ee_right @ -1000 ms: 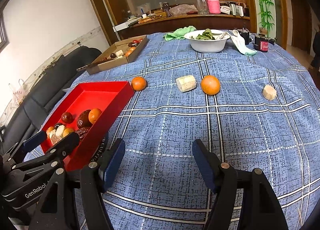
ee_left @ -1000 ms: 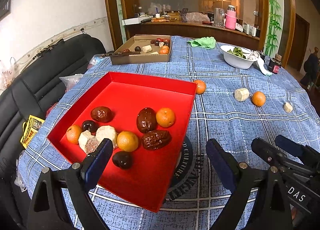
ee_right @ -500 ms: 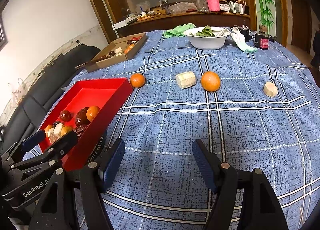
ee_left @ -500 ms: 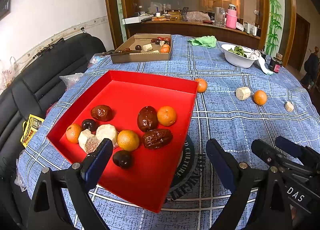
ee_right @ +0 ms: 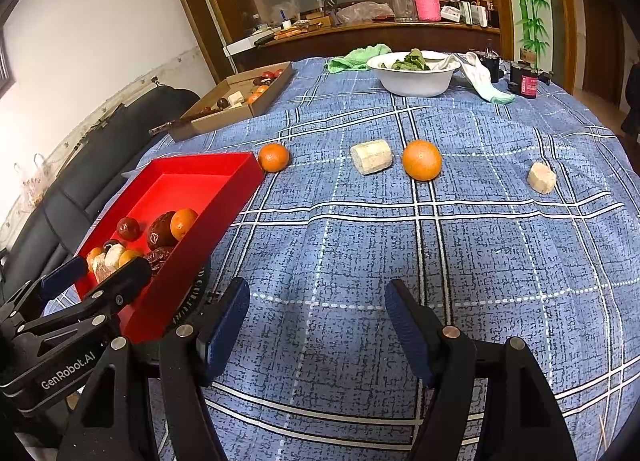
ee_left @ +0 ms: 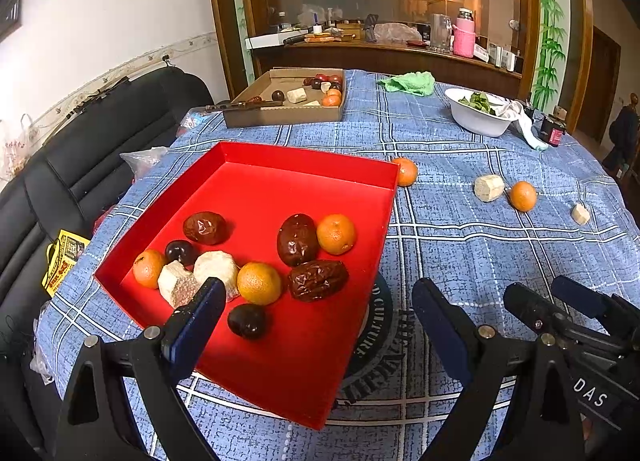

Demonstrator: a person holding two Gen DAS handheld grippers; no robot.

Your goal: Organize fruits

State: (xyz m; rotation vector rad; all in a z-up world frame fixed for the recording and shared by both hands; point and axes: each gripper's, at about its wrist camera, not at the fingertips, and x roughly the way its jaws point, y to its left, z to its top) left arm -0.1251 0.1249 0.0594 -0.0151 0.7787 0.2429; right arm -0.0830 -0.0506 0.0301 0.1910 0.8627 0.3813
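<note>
L gripper (ee_left: 316, 311): fingers spread wide, nothing btwn pads. It hung over the near part of the red tray (ee_left: 280, 381), L finger (ee_left: 192, 325) above the tray floor, R finger (ee_left: 440, 325) over the blue plaid cloth (ee_left: 480, 253) outside the tray wall. Just ahead of the L finger: dark plum (ee_left: 247, 321), two pale cut chunks (ee_left: 196, 277), a tangerine (ee_left: 259, 283). Btwn the fingers & a bit further out: wrinkled red date (ee_left: 318, 279), second date (ee_left: 297, 239) w/ a tangerine (ee_left: 336, 233) touching it. Further L: another date (ee_left: 205, 227), small plum (ee_left: 180, 252), tangerine (ee_left: 148, 268) by the tray wall.

R gripper (ee_right: 316, 321): fingers apart, nothing held, bare cloth below them. Well ahead, loose on the cloth: tangerine (ee_right: 273, 157) just beside the tray's far corner, pale cylindrical chunk (ee_right: 371, 156), larger orange (ee_right: 421, 160), another pale chunk (ee_right: 541, 177) off to the R. Tray sat to the L of the R gripper's L finger; L gripper visible there too.

Far beyond both: cardboard box (ee_left: 280, 115) w/ mixed fruit, white bowl (ee_right: 412, 77) w/ greens, green rag (ee_left: 408, 83).
</note>
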